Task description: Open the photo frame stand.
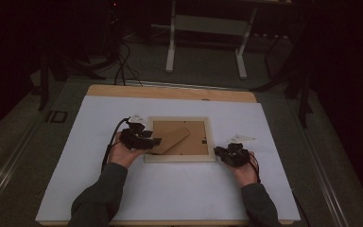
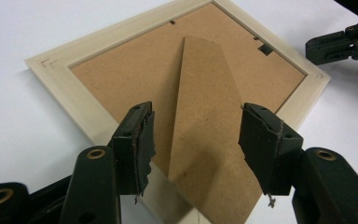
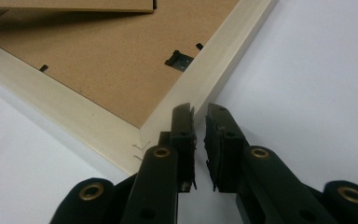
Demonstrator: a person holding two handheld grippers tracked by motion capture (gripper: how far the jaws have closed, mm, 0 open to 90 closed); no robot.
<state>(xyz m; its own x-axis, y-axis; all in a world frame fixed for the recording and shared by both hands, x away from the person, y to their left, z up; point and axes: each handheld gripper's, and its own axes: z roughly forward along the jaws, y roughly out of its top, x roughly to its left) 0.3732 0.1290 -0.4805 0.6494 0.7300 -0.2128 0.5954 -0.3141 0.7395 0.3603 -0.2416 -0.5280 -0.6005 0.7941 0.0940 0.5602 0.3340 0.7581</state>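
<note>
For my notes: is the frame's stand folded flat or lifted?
Lifted: the stand rises off the picture frame backing and casts a shadow beneath.

Picture frame [image 3: 74, 112] cut off at top and left edges; stand flap [image 2: 209, 140] base cut off.

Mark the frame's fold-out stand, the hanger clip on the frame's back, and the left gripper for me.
stand [image 2: 205, 121]: left gripper view, middle of the brown flap.
hanger clip [image 3: 177, 59]: right gripper view, dark metal tab by the rail.
left gripper [image 2: 193, 140]: left gripper view, midway between its open fingertips.
</note>
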